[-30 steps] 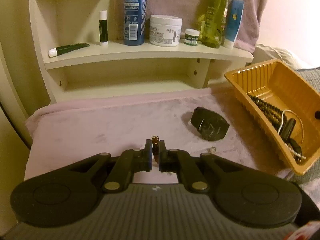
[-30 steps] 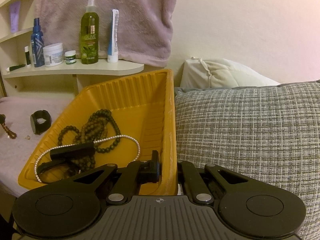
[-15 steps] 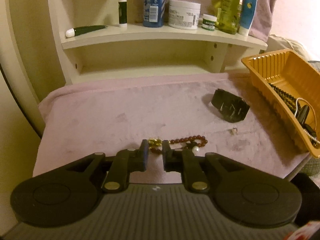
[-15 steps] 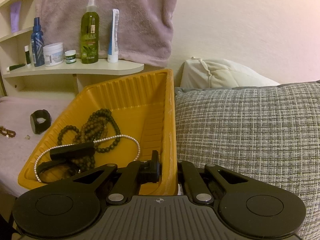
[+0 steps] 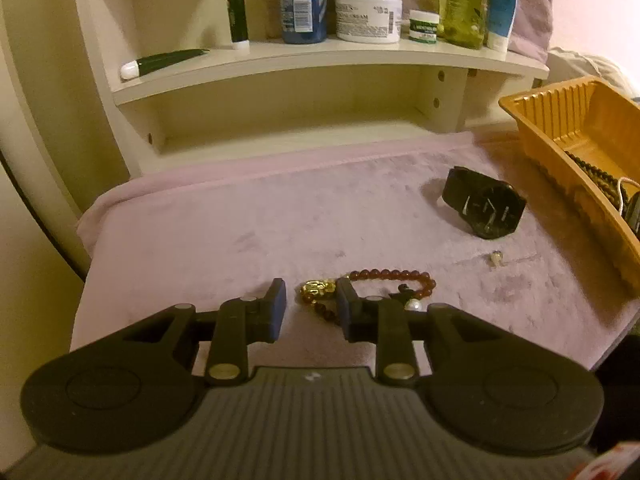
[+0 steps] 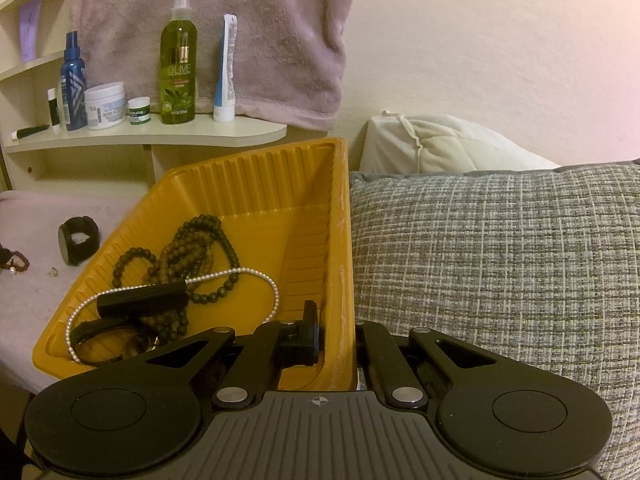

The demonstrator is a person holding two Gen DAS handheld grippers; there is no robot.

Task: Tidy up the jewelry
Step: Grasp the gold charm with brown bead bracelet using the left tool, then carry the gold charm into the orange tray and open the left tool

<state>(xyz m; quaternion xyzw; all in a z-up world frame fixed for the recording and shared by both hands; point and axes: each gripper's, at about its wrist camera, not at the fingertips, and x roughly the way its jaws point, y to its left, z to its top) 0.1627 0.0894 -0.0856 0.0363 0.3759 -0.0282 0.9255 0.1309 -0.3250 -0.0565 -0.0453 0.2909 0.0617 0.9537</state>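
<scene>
My left gripper [image 5: 311, 300] is open and empty, just above the pink cloth [image 5: 240, 220]. A red bead bracelet with a gold charm [image 5: 320, 289] and a pearl lies on the cloth between and just beyond its fingertips. A black watch [image 5: 486, 208] and a small earring [image 5: 496, 257] lie to the right. My right gripper [image 6: 334, 332] is shut on the right wall of the yellow tray [image 6: 340, 240]. The tray holds dark bead strands [image 6: 192, 252], a pearl necklace [image 6: 248, 272] and a black band [image 6: 140, 300].
A cream shelf [image 5: 320, 56] behind the cloth carries bottles, jars and tubes. A grey woven pillow [image 6: 500, 260] lies right of the tray, with a white pillow [image 6: 440, 144] behind it. The tray also shows at the right of the left wrist view [image 5: 568, 120].
My left gripper has let go of the red bracelet, which now lies on the cloth, and its jaws have opened wide. The right gripper and tray have not moved.
</scene>
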